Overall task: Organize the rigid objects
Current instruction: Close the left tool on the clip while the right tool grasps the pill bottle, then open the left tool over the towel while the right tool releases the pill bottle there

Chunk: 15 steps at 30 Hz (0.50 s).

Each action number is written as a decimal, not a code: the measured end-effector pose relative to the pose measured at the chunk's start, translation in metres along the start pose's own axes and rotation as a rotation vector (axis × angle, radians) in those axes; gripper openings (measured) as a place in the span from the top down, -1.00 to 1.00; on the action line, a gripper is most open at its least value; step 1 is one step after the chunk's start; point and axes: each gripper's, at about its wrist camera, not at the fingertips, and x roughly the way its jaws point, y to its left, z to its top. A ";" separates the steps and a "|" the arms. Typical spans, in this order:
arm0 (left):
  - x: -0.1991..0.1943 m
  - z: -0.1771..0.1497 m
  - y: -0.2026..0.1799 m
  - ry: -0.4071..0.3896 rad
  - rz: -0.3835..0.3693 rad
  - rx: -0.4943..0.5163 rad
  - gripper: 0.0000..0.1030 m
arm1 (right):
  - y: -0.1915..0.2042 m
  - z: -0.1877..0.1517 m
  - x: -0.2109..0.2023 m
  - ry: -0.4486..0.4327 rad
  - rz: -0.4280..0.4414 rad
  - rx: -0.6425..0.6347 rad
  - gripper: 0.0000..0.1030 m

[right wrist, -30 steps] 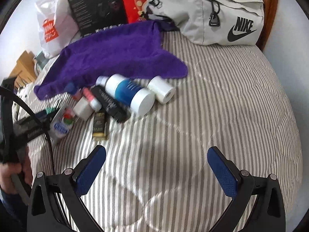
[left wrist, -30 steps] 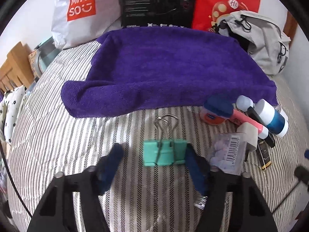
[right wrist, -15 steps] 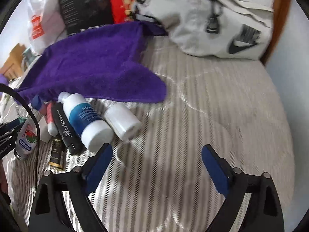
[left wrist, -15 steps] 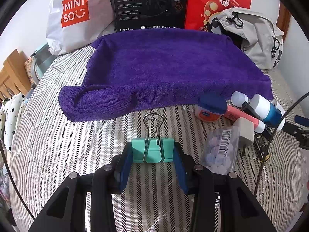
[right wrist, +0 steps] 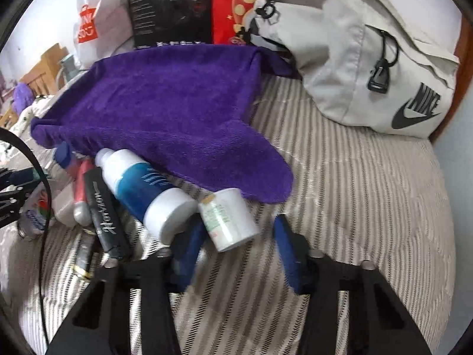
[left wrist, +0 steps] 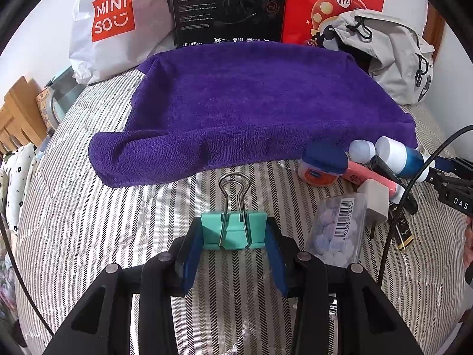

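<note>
Left gripper point(left wrist: 233, 233): its blue fingers point(left wrist: 189, 254) are pressed against both sides of the teal binder clip point(left wrist: 233, 230), gripping it.
Binder clip: over the striped bed point(left wrist: 88, 222), wire handles pointing toward the purple towel point(left wrist: 251, 109); whether it touches the bedding cannot be told.
Right gripper point(right wrist: 239, 236): fingers spread around the small white bottle point(right wrist: 227, 219); the left finger is at the bottle's side, the right finger stands apart from it.
Small white bottle: lying on the bed just beside the blue-and-white bottle point(right wrist: 147, 189), its far end at the towel's edge.
Open room: bare striped bedding to the left of the clip, and to the right of the small bottle up to the grey bag point(right wrist: 369, 65).
Crowded edge: bottles, a black tube point(right wrist: 103, 210) and a barcode packet point(left wrist: 337, 230) cluster along the towel's near-right hem.
Hard to make out: right view is motion-blurred; items behind the black cable point(right wrist: 41, 183) are partly covered.
</note>
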 end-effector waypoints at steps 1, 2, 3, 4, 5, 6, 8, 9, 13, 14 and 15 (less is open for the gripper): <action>0.000 -0.001 0.000 0.000 -0.001 0.001 0.23 | 0.000 -0.001 -0.002 0.005 0.006 0.003 0.32; 0.001 -0.001 0.000 0.000 -0.002 0.001 0.23 | 0.001 -0.002 -0.003 0.013 0.007 0.005 0.32; 0.001 -0.001 0.000 0.000 -0.002 0.000 0.23 | 0.001 -0.002 -0.003 0.021 0.009 0.003 0.32; 0.000 -0.001 0.000 0.000 -0.001 -0.002 0.23 | 0.003 -0.002 -0.003 0.025 0.013 0.001 0.32; 0.000 -0.001 0.000 0.000 0.000 0.000 0.23 | 0.003 -0.002 -0.003 0.028 0.014 0.001 0.31; 0.001 -0.001 0.000 0.000 0.000 0.001 0.23 | 0.004 -0.001 -0.001 0.029 0.015 0.000 0.29; 0.000 0.000 0.000 0.000 -0.002 0.001 0.23 | 0.003 0.002 0.001 0.022 0.016 0.000 0.29; 0.000 0.000 0.000 0.000 -0.002 0.002 0.23 | 0.003 0.001 0.001 0.021 0.015 -0.002 0.29; 0.001 -0.001 -0.001 -0.003 -0.001 0.015 0.23 | 0.001 0.000 0.000 0.012 0.028 0.012 0.31; 0.001 -0.001 -0.001 0.000 -0.004 0.015 0.23 | -0.001 0.000 -0.002 0.017 0.045 0.027 0.31; 0.001 -0.001 0.000 0.004 -0.009 0.013 0.24 | -0.004 -0.001 -0.004 0.024 0.072 0.047 0.31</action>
